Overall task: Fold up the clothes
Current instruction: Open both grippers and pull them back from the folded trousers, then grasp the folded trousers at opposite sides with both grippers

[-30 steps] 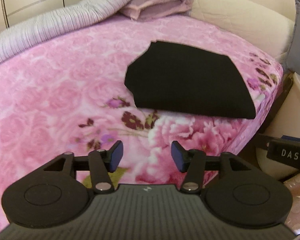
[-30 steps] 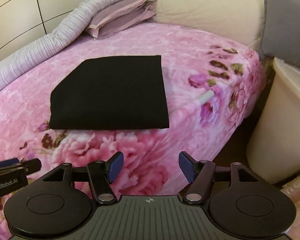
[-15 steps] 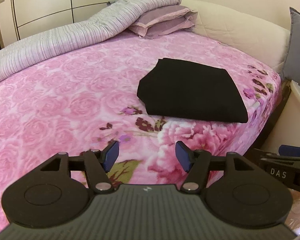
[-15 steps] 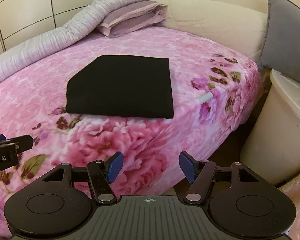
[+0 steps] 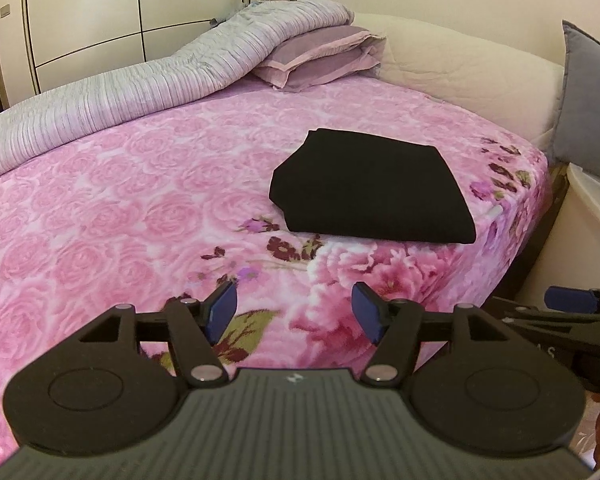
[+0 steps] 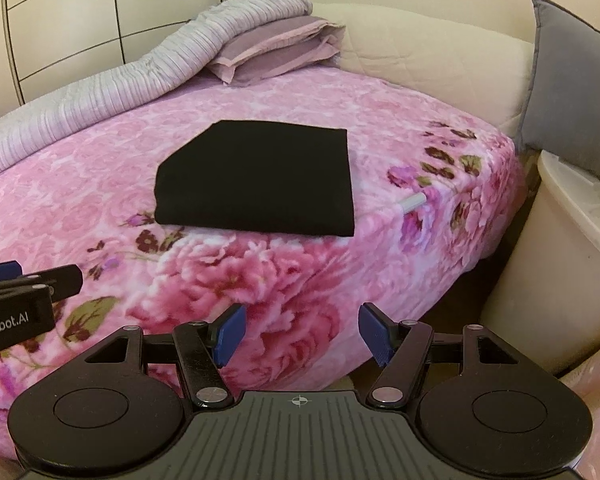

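A black garment [image 5: 370, 189] lies folded into a neat rectangle on the pink floral bedspread [image 5: 120, 208], near the bed's near corner. It also shows in the right wrist view [image 6: 260, 178]. My left gripper [image 5: 294, 314] is open and empty, held back from the bed edge, well short of the garment. My right gripper [image 6: 300, 332] is open and empty, also back from the bed edge. The left gripper's fingers [image 6: 28, 280] show at the left of the right wrist view.
A rolled grey striped duvet [image 5: 140, 84] and purple pillows [image 5: 320, 60] lie at the far side of the bed. A cream headboard cushion [image 5: 460, 68], a grey pillow [image 6: 576, 92] and a white container [image 6: 560, 260] stand at the right. A small white tube [image 6: 410, 203] lies by the garment.
Both grippers have drawn back and risen away from the bed, so the folded garment looks smaller and farther. Both stayed open. The garment has not moved.
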### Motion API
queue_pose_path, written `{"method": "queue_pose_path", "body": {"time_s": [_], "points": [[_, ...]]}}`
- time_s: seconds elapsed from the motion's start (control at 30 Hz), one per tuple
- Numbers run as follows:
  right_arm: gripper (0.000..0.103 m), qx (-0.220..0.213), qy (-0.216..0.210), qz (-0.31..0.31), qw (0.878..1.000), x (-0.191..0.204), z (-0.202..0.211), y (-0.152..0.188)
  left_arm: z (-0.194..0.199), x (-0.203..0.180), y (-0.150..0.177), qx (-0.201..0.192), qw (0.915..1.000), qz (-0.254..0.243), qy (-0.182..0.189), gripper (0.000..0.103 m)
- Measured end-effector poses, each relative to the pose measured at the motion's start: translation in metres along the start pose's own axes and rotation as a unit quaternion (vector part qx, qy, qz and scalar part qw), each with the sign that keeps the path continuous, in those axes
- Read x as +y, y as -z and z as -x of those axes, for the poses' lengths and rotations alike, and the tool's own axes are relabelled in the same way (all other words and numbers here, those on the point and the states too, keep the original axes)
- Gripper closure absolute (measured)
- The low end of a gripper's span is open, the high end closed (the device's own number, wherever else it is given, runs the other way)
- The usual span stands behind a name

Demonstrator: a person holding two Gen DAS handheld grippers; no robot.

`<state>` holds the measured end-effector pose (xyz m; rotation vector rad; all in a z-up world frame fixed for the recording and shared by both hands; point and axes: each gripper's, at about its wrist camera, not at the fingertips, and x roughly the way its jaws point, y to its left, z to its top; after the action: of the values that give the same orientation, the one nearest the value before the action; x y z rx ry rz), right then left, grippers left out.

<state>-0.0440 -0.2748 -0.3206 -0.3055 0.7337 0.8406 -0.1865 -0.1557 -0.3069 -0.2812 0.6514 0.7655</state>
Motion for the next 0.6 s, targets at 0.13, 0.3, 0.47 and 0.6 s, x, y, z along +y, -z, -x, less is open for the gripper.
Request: {"method": "queue_pose_path", "body": {"time_s": [0.13, 0.3, 0.47, 0.6], "points": [[0.037, -0.011, -0.007, 0.006, 1.000, 0.005, 0.009, 0.000, 0.009, 0.003, 0.002, -0.006, 1.0000, 0.004, -0.005, 0.042], [0.037, -0.021, -0.016, 0.011, 1.000, 0.009, 0.019, 0.000, 0.020, 0.004, 0.003, -0.014, 0.9999, 0.003, -0.006, 0.042], [0.037, -0.028, -0.022, 0.011, 0.999, 0.009, 0.026, 0.002, 0.029, 0.001, 0.004, -0.019, 0.9998, -0.001, -0.007, 0.041], [0.037, -0.034, -0.024, 0.008, 0.999, 0.006, 0.031, 0.001, 0.033, -0.001, 0.003, -0.022, 0.9997, -0.005, -0.006, 0.041]]}}
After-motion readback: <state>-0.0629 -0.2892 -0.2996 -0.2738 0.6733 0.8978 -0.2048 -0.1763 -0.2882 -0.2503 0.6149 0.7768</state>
